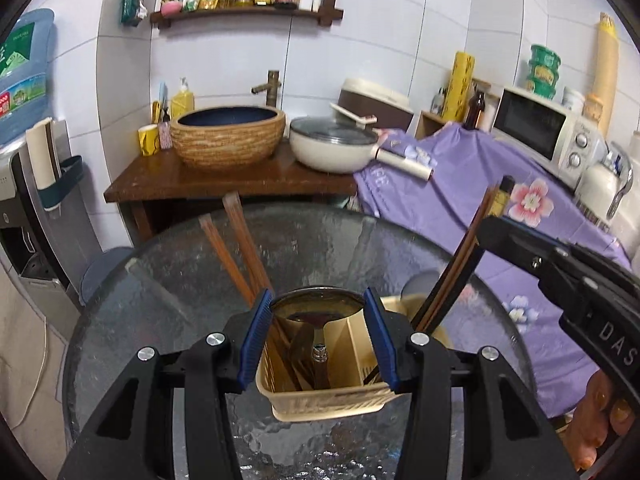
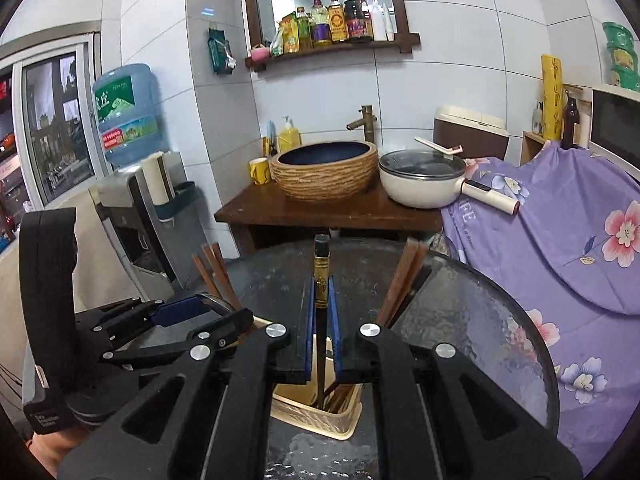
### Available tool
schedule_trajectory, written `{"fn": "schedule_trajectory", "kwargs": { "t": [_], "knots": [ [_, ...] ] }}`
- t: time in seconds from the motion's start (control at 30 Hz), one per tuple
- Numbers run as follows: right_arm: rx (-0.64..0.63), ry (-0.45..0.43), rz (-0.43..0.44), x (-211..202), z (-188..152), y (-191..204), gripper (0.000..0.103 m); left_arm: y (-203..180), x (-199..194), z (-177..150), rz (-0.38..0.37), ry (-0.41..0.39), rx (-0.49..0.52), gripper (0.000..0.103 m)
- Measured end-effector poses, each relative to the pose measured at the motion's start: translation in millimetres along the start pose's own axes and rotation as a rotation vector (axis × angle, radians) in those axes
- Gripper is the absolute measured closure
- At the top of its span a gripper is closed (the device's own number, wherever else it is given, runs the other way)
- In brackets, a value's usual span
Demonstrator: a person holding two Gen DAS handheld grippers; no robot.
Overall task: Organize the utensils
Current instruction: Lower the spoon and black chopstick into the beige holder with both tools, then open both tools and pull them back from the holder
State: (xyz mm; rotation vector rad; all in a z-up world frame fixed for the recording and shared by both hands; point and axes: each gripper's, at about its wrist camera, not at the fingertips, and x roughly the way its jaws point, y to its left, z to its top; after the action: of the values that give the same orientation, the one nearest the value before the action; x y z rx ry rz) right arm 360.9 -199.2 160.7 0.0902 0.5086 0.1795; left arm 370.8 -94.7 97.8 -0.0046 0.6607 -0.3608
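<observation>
A beige utensil holder (image 1: 320,400) with compartments stands on the round glass table (image 1: 160,280). It holds brown chopsticks (image 1: 240,248) and a metal ladle (image 1: 318,308). My left gripper (image 1: 318,340) is open, with its blue pads on either side of the ladle's bowl and the holder. My right gripper (image 2: 322,340) is shut on a black chopstick with a gold band (image 2: 321,276), whose lower end reaches into the holder (image 2: 316,416). The right gripper (image 1: 560,264) also shows in the left wrist view, holding that chopstick (image 1: 500,196) over the holder's right compartment.
A wooden stand (image 1: 224,184) behind the table carries a woven basin (image 1: 228,136) and a white pot with a lid (image 1: 336,144). A purple flowered cloth (image 1: 480,200) covers the counter at right, with a microwave (image 1: 548,132). A water dispenser (image 1: 28,152) stands at left.
</observation>
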Motion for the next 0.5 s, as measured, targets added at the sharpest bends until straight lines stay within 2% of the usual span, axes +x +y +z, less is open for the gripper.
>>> {"fn": "schedule_trajectory", "kwargs": {
  "t": [0.3,0.5],
  "knots": [
    [0.004,-0.009,-0.003,5,-9,-2,0.095,2,23,-19,0.004,0.04,-0.008,0.057],
    [0.01,-0.021,-0.017,5,-11,-5,0.094,1,23,-20,-0.004,0.031,-0.005,0.057]
  ]
}}
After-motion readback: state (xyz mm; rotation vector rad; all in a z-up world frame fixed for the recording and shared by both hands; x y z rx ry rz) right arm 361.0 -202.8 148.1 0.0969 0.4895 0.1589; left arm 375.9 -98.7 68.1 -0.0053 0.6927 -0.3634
